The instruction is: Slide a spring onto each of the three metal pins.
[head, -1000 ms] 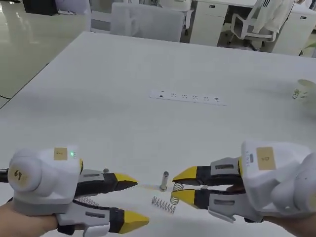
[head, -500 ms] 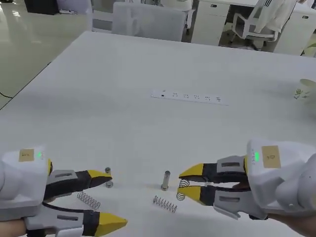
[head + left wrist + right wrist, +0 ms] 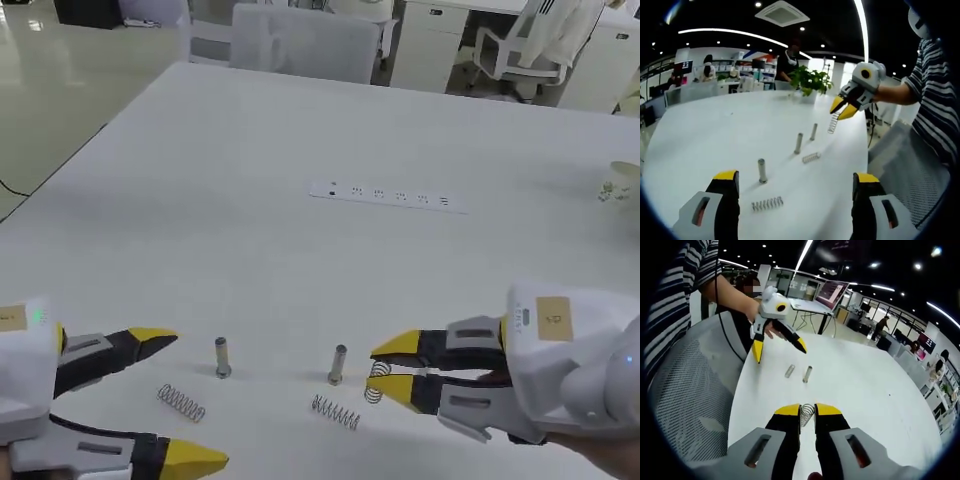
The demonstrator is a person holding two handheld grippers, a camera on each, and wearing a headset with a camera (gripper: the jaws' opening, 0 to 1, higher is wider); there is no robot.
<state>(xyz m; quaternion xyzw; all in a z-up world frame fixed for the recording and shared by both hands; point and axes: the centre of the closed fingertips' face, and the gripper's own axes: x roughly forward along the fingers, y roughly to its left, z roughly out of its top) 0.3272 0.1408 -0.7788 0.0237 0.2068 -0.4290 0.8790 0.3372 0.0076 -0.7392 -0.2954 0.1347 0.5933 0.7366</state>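
The place is an open office, and the work lies on a large white table (image 3: 250,150). A white power strip (image 3: 385,196) lies flat near the middle of the table, well apart from the parts. Office chairs (image 3: 300,40) stand behind the far edge.

The right gripper (image 3: 386,368) is low over the table at the right side of the head view. Its yellow-tipped jaws are nearly pressed together and pinch the held spring (image 3: 374,382) at one end, so that the coil hangs down from the tips. In the right gripper view the held spring (image 3: 807,415) sits between the two jaw tips.

The left gripper (image 3: 183,399) is at the lower left of the head view. Its jaws are spread wide and hold nothing. Below the gap between them the second spring (image 3: 181,403) lies flat on the table. The near pin (image 3: 221,357) stands upright just beyond this spring, not touching it. The middle pin (image 3: 338,365) stands upright near the right gripper's tips. The third spring (image 3: 333,412) lies flat in front of this pin, close to it but apart.

In the left gripper view the three pins stand in one row, and the far pin (image 3: 813,132) is just beside the lower end of the held spring. I cannot tell if they touch. All three pins are bare.
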